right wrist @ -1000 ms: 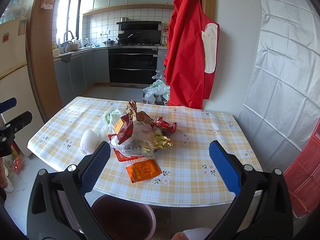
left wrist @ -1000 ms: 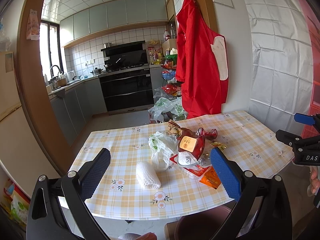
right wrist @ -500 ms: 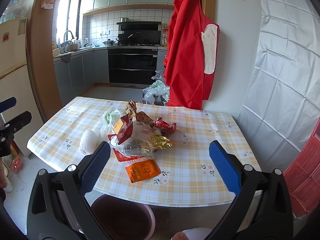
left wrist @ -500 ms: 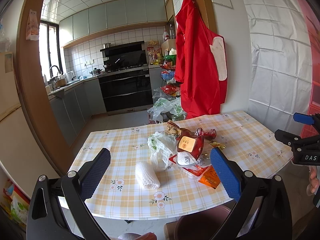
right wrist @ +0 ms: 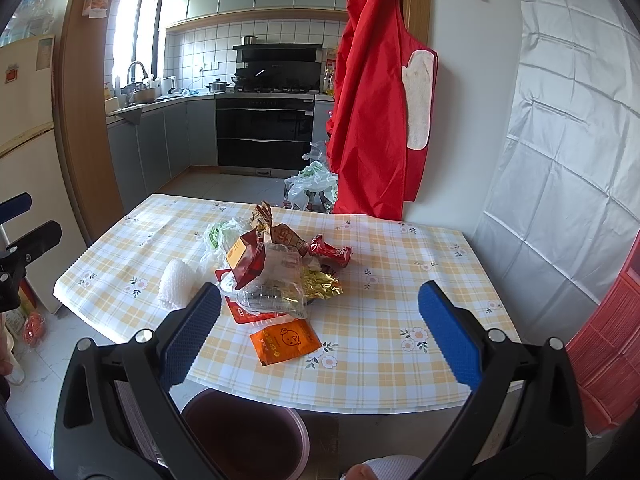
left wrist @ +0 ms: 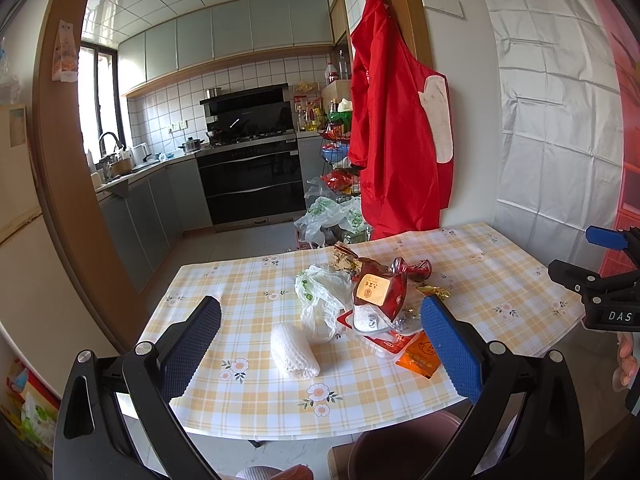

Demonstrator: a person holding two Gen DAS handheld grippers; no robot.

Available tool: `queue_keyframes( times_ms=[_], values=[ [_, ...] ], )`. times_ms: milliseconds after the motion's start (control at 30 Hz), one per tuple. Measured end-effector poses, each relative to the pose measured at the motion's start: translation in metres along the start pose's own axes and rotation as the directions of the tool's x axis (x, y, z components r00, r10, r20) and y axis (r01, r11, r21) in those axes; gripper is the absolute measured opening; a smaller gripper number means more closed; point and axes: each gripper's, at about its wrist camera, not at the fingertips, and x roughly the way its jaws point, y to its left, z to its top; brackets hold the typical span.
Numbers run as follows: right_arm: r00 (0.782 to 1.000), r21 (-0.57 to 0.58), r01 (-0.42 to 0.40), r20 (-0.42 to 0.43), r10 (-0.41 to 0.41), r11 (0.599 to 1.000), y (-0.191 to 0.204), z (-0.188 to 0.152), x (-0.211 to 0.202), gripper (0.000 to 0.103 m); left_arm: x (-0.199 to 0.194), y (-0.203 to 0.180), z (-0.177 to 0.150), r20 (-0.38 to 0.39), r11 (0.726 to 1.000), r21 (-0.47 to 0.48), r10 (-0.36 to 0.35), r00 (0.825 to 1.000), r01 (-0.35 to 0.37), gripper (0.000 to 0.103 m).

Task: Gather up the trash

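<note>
— Trash sits heaped on the table (right wrist: 400, 280), around a dark red pouch (left wrist: 378, 292) with a yellow label. What lies next to that pouch?

— A crumpled white plastic bag (left wrist: 320, 292) touches the pouch on its window side. A white foam net sleeve (left wrist: 294, 346) lies just beside the bag, toward the near table edge. A clear plastic wrapper (right wrist: 280, 284) rests against the pouch, over a flat red packet (right wrist: 240, 312). Gold foil (right wrist: 320, 286) and a twisted red wrapper (right wrist: 332, 252) lie on the pouch's far side from the bag, and an orange sachet (right wrist: 286, 340) lies apart from the pouch, near the table edge.

— And the grippers?

— The left gripper (left wrist: 320, 344) hangs spread wide, empty, short of the pouch, the net sleeve between its fingers in its own view. The right gripper (right wrist: 318, 328) is likewise spread wide, grasping nothing, above the table edge. A dark brown bin (right wrist: 246, 432) stands under that edge, below the sachet.
</note>
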Motion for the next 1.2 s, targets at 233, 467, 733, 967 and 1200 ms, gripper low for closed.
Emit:
queue_keyframes(
  times_ms=[233,467,733,967,1200],
  values=[
    [1.0,-0.001,0.0,0.0,0.0,1.0,0.001,-0.001,0.0,0.097,-0.002,0.0,0.001,0.0,1.0,-0.001,0.003,1.0,-0.003,0.098],
    [1.0,-0.002,-0.001,-0.003,0.001,1.0,-0.001,0.0,-0.003,0.097,-0.002,0.002,0.003,-0.001,1.0,-0.005,0.002,1.0,-0.002,0.098],
    [1.0,0.001,-0.007,-0.005,0.007,1.0,0.0,-0.003,-0.002,0.097,0.0,0.003,0.001,-0.003,1.0,-0.012,-0.004,1.0,0.004,0.098],
    [0.999,0.057,-0.05,-0.004,0.05,0.997,-0.009,-0.022,0.019,0.097,0.024,0.015,-0.027,-0.031,0.999,-0.046,-0.024,0.999,0.022,0.098],
    [0.994,0.1,-0.058,-0.086,0.067,0.993,-0.015,-0.052,0.072,0.097,0.066,0.025,-0.068,-0.06,0.999,-0.052,0.011,0.998,-0.014,0.098]
  ],
)
